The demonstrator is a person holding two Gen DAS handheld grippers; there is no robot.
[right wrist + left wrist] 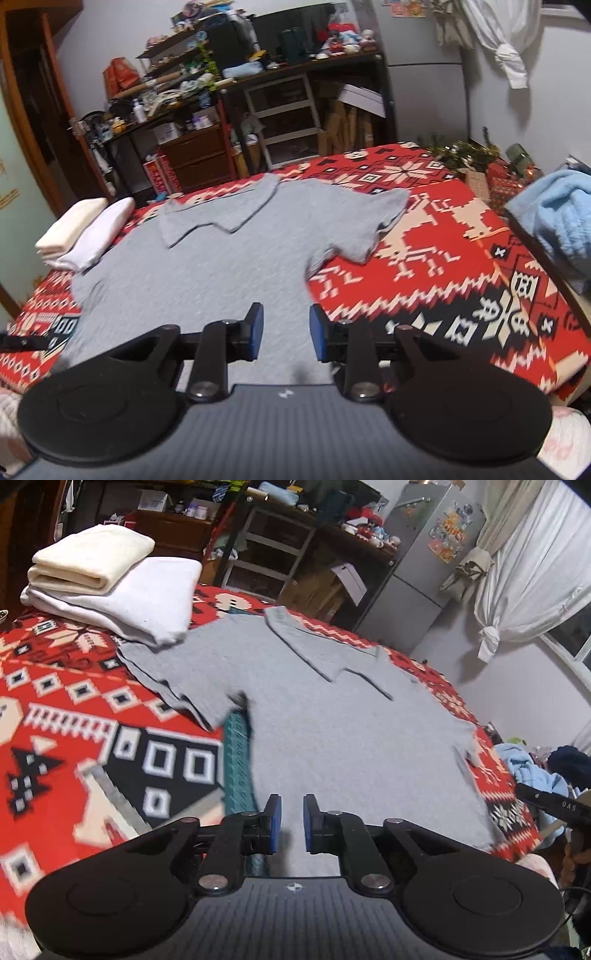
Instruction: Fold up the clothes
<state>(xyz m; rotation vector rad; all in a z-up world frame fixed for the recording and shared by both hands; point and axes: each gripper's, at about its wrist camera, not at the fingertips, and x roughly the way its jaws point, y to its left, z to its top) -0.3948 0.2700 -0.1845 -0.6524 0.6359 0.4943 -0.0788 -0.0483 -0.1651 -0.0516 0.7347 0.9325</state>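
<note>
**Grey T-shirt spread flat, both grippers released**

A grey T-shirt (207, 266) lies spread on the red patterned blanket (424, 258) covering the worktop, one sleeve folded in across its top. The left hand-held gripper (291, 821) hovers over the shirt's near edge, jaws slightly parted, nothing between them. The right hand-held gripper (286, 332) hangs likewise, jaws apart and empty. A stack of folded cream and white clothes (110, 587) touches the shirt's far left sleeve.

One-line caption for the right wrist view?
Open right gripper above a grey polo shirt spread flat on a red patterned blanket, folded clothes beside it.
</note>
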